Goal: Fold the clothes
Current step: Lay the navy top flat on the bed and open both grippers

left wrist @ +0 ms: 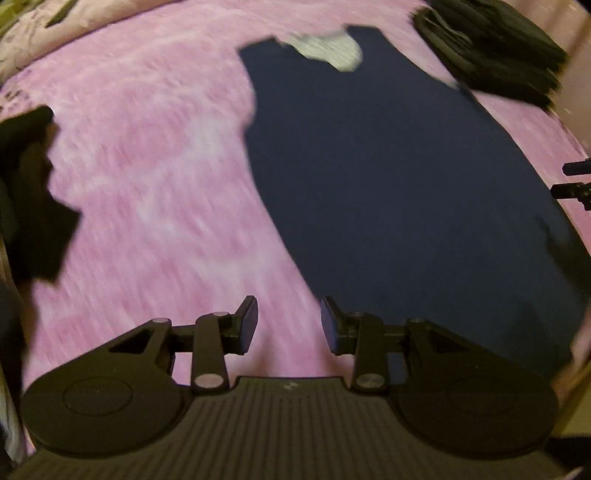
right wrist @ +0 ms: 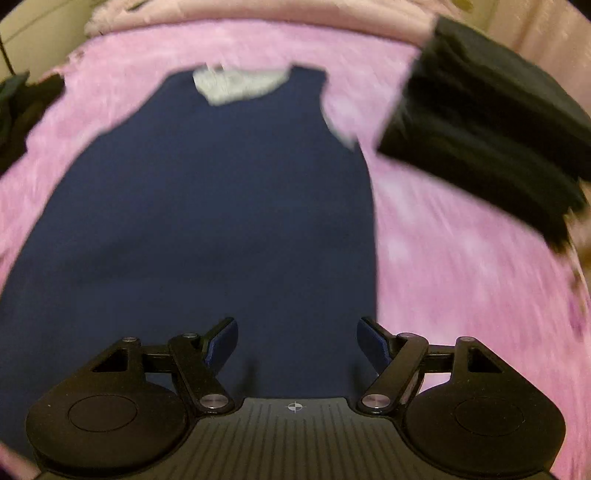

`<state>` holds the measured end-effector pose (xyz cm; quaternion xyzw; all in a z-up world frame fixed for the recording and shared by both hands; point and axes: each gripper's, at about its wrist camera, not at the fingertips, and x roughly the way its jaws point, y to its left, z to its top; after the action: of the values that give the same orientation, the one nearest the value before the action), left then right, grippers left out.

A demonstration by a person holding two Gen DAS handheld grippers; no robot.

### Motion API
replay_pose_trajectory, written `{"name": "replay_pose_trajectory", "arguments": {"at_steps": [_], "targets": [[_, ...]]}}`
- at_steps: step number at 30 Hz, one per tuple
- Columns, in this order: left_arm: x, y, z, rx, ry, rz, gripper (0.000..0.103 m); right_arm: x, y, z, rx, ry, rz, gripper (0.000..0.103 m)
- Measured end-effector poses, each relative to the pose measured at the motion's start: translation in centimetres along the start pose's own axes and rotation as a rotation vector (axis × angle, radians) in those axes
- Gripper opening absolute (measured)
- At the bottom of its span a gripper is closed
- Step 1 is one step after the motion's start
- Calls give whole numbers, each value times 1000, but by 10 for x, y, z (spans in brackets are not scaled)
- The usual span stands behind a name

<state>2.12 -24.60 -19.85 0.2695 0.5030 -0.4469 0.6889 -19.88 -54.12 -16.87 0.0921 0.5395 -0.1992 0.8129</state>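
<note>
Showing one navy shirt (right wrist: 207, 221), two gaping tongs (left wrist: 289, 325)

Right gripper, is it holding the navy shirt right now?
No, the right gripper is open above the navy shirt, with nothing between its fingers.

I see a fuzzy pink blanket (left wrist: 147, 184) filling most of both views. At eleven o'clock in the left wrist view, a paler pink cover (left wrist: 26, 44) lies past its edge. Cream wall (right wrist: 40, 33) shows at ten o'clock, right view.
</note>
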Motion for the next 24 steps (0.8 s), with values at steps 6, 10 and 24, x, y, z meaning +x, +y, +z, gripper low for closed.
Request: {"name": "replay_pose_trajectory", "arguments": {"at_steps": [6, 10, 24], "targets": [[-15, -45, -78, 21, 66, -174, 33, -32, 5, -77, 45, 83, -28, 74], [-12, -64, -112, -85, 118, -227, 34, -34, -12, -103, 121, 113, 0, 74], [-2, -96, -145, -277, 113, -151, 31, 8, -69, -115, 198, 132, 176, 24]]}}
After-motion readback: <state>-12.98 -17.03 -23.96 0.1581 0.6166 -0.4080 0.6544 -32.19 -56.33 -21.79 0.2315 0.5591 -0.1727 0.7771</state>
